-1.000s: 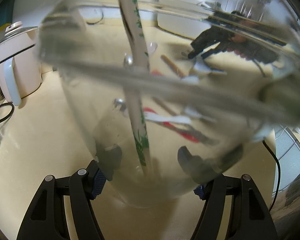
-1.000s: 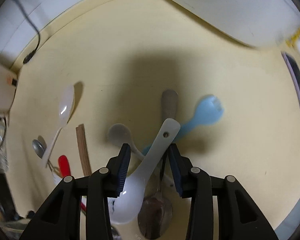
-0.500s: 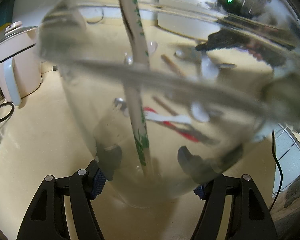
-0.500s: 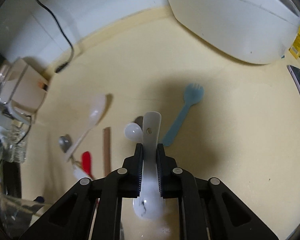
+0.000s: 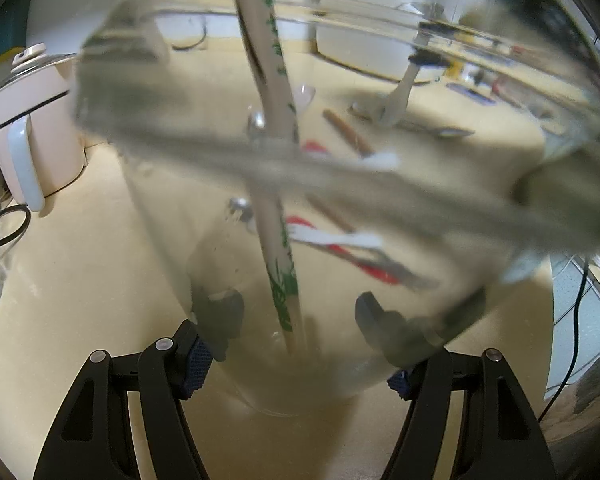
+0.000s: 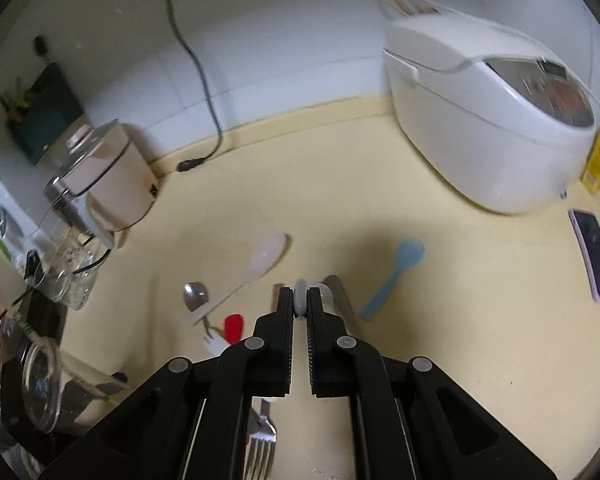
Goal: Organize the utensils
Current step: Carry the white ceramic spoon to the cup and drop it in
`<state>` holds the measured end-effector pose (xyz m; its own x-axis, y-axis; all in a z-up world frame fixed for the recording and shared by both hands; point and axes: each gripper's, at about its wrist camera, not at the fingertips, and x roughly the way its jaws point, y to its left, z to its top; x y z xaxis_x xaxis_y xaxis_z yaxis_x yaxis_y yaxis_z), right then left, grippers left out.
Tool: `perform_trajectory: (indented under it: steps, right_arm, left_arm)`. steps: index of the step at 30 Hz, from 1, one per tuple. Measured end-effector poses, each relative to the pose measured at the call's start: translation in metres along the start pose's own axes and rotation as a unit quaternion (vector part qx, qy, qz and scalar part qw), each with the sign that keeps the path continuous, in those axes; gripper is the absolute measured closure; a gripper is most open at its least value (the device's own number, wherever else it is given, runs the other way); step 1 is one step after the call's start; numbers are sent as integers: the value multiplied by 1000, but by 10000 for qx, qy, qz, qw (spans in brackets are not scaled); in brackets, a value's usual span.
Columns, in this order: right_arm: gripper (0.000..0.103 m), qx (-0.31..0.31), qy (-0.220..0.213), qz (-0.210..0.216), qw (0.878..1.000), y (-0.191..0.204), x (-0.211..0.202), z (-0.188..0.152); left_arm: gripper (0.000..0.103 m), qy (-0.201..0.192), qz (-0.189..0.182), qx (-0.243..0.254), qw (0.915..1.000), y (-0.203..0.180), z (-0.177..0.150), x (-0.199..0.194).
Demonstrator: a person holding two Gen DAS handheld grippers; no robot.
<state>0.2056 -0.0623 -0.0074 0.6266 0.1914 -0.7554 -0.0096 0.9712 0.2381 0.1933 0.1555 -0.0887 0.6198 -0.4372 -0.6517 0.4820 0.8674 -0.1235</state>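
My left gripper is shut on a clear glass jar that fills the left wrist view; wrapped chopsticks with green print stand inside it. My right gripper is shut on a white spoon, held edge-on above the counter; the spoon also shows through the glass. On the cream counter lie a blue fork-spoon, a translucent rice paddle, a metal spoon, a red-handled utensil and a metal fork.
A white rice cooker stands at the back right, a pink kettle at the left, with a cable along the wall. A phone lies at the right edge. The jar and my left gripper show at the lower left.
My right gripper closed on the white spoon and lifted it off the pile, tilting upward so the wall and appliances came into view. The left gripper and jar stayed put.
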Motion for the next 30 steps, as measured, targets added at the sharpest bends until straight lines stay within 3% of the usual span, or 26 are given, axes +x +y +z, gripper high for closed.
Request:
perform_trajectory:
  steps: [4, 10, 18, 22, 30]
  right_arm:
    - [97, -23, -5, 117, 9999, 5, -2, 0]
    - [97, -90, -171, 583, 9981, 28, -38, 7]
    - [97, -493, -510, 1995, 9773, 88, -123, 21]
    - [97, -665, -205, 2556, 9643, 113, -126, 15]
    - [97, -1200, 789, 2462, 9585, 154, -61, -17]
  left_arm:
    - [30, -21, 14, 17, 10000, -3, -1, -2]
    - [30, -19, 35, 26, 10000, -4, -2, -4]
    - [30, -17, 45, 35, 10000, -5, -2, -4]
    - [30, -27, 39, 46, 10000, -4, -1, -4]
    - [30, -29, 41, 44, 10000, -2, 0, -5]
